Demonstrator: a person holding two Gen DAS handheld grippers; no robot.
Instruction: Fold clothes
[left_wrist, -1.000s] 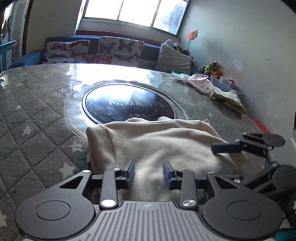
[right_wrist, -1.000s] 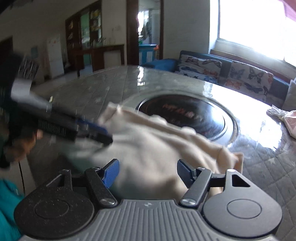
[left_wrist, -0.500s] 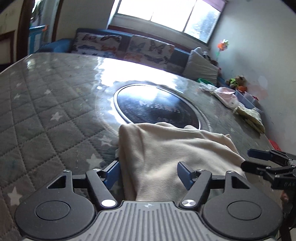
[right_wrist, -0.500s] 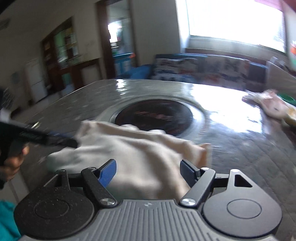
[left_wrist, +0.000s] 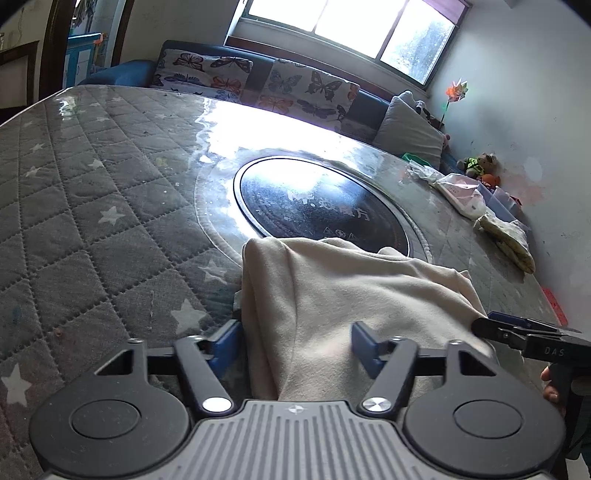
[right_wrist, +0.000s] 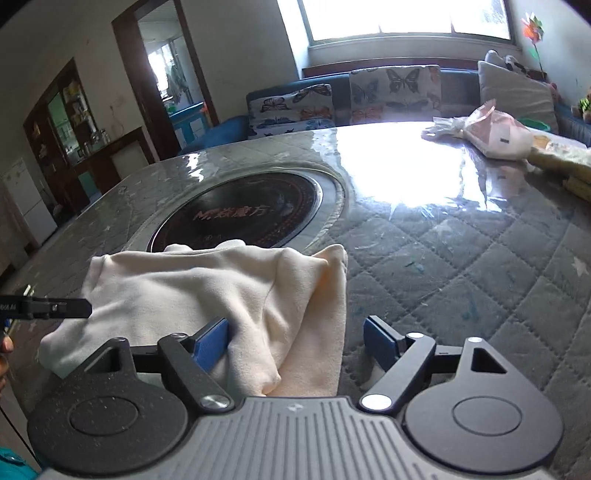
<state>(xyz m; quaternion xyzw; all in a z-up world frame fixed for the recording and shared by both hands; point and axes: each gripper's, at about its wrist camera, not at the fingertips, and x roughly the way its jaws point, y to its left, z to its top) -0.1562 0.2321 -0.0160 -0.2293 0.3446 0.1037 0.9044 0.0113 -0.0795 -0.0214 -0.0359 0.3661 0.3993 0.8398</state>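
Left gripper (left_wrist: 295, 341), jaws apart and lately closing, straddles the near left edge of the cream garment (left_wrist: 362, 291), its pads not visibly pressing the cloth. Right gripper (right_wrist: 297, 341), jaws apart and lately narrowing slightly, straddles the garment's near right edge, likewise unpressed. Between and ahead of both tools the garment lies bunched on the quilted grey table cover (left_wrist: 92, 221), its far end overlapping the dark round inset plate (right_wrist: 240, 218). Further bagged clothes (right_wrist: 498, 134) lie far right
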